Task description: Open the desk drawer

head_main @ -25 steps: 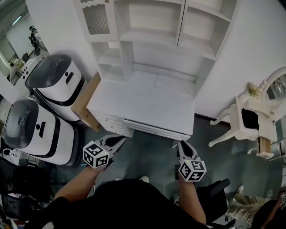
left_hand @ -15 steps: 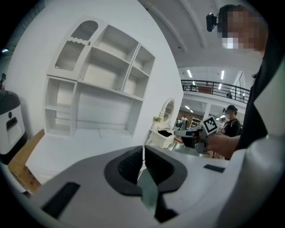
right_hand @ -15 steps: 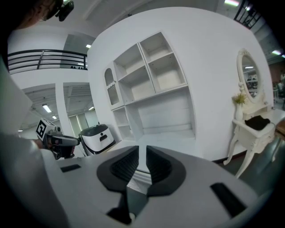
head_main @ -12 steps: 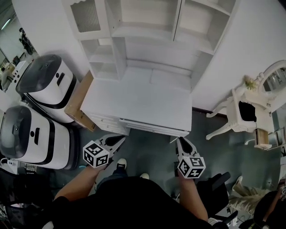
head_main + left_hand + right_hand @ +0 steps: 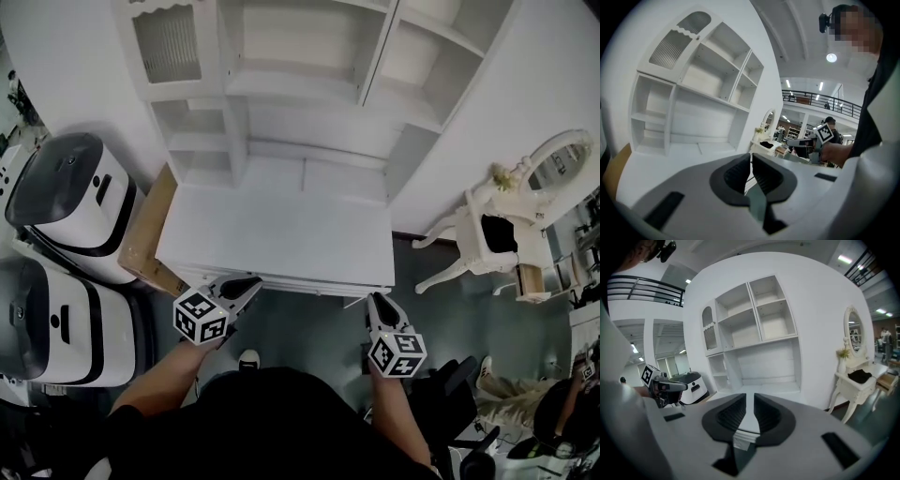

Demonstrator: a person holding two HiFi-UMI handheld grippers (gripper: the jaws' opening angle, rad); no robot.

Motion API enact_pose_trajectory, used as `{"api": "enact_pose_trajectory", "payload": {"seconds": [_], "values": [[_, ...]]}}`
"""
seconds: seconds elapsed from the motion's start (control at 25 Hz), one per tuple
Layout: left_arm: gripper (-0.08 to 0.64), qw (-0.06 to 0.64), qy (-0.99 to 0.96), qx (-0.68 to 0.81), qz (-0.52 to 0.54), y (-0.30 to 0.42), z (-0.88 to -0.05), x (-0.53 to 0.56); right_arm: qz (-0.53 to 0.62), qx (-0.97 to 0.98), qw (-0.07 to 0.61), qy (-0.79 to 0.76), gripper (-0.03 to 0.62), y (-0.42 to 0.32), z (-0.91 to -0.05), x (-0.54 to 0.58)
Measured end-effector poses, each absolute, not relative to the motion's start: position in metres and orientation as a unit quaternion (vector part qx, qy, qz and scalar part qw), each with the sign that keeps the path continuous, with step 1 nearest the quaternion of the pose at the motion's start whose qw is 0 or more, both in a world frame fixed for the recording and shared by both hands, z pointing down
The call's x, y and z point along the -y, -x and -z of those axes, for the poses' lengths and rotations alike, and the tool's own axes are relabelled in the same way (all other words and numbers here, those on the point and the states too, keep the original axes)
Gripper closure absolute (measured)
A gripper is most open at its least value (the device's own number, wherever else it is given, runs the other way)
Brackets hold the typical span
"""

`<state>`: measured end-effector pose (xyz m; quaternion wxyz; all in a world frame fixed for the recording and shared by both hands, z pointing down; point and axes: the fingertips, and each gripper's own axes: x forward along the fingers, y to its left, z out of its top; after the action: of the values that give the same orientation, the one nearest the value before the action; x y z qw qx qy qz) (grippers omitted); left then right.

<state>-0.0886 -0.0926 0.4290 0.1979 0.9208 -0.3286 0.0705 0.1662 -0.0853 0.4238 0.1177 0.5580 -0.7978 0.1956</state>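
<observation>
You hold both grippers low at the front edge of the white desk with its shelved hutch (image 5: 281, 230), probably to reach the flat white desk drawer (image 5: 314, 286) tucked under the top. The left gripper (image 5: 251, 283) is by the left front corner and the right gripper (image 5: 375, 300) is near the right one; neither appears to touch the desk. On both, the jaws are drawn nearly together with only a thin slit and nothing between them. The drawer looks closed, so pulling has not begun. The overhanging top hides most of the drawer front, and no handle can be made out. In both gripper views, the gripper bodies block the drawer.
</observation>
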Motion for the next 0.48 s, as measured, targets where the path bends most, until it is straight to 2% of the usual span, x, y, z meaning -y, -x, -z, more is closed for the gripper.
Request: {"api": "enact_pose_trajectory", "payload": {"seconds": [0.24, 0.48], "values": [[0.54, 0.191, -0.931, 0.303, -0.068, 0.12, -0.426, 0.127, -0.189, 0.789, 0.115, -0.573, 0.54, -0.126, -0.417, 0.101], [0.54, 0.192, -0.941, 0.27, -0.067, 0.132, -0.428, 0.143, -0.186, 0.769, 0.108, -0.602, 0.561, -0.115, -0.411, 0.104]]}}
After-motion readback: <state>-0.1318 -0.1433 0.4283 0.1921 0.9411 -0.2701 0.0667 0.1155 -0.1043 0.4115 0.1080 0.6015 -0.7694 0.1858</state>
